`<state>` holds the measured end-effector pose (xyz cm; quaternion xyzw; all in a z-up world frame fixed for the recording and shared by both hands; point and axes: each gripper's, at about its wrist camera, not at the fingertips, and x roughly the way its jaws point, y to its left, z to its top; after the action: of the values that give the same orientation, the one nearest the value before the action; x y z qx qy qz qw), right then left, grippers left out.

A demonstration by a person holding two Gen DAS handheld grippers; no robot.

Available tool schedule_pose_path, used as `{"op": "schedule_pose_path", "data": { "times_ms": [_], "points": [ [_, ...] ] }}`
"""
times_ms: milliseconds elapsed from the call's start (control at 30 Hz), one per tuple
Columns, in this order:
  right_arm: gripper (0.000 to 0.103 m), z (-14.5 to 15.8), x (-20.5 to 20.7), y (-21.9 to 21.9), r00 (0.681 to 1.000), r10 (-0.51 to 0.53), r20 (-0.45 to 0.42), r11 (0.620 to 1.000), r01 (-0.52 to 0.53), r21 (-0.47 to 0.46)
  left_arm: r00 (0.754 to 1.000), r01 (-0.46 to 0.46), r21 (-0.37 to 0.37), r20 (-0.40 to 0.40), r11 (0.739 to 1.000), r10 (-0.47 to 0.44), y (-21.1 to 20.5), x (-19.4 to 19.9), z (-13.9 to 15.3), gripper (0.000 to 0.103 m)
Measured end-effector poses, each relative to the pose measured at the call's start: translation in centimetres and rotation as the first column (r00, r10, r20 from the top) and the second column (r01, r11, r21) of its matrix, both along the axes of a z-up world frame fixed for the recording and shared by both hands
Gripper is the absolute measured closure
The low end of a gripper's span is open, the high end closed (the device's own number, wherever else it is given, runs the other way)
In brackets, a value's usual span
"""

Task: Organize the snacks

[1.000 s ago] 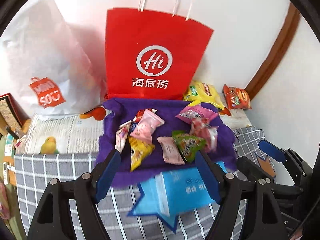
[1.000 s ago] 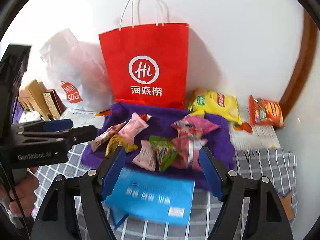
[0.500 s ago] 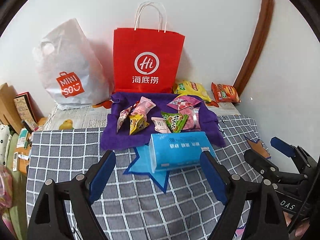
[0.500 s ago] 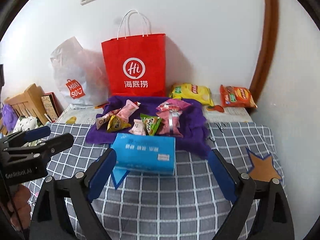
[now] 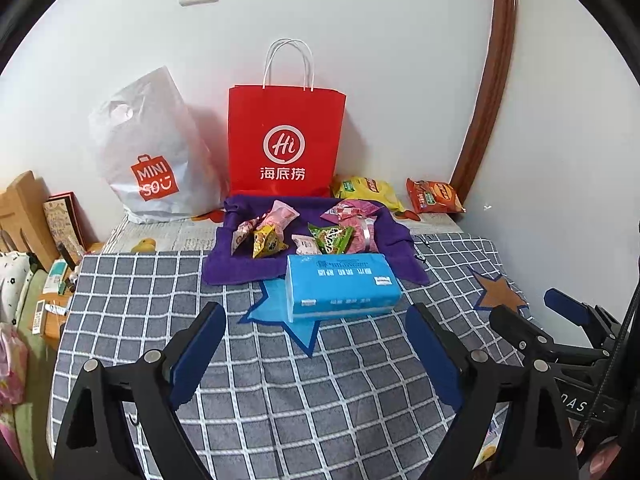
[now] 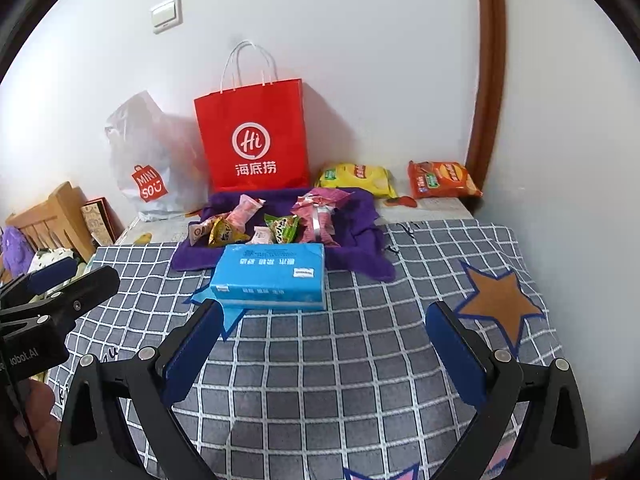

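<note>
Plainly, both jaws opening (empty), facing red "Hi" bag [image 5: 286, 136] and MINISO bag [image 5: 154, 160].

My left wrist camera looks forward and down between its own fingers, the blue tissue pack [image 5: 342, 284] lying just ahead of them and the red paper bag [image 5: 285, 140] standing far beyond. My right wrist camera faces likewise, set further right. Both share pack, bag and purple cloth [image 6: 356, 216].
</note>
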<state>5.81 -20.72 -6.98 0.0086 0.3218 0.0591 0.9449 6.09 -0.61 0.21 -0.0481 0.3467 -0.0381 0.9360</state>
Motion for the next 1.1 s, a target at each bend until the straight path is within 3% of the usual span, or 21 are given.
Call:
{"op": "schedule_pose_path", "data": {
  "times_ms": [467,1100],
  "points": [
    [0.003,0.1,-2.7,0.0,0.999,0.016,0.028,0.999,-0.016,-0.029,1.0,-0.019,0.02,0.021,1.0,0.018,-0.6,-2.3,-0.1,0.012],
    [0.003,-0.3,-2.5,0.2,1.0,0.013,0.026,0.999,-0.012,-0.031,1.0,-0.007,0.024,0.013,1.0,0.006,-0.9,-2.4,-0.2,0.012]
  ]
}}
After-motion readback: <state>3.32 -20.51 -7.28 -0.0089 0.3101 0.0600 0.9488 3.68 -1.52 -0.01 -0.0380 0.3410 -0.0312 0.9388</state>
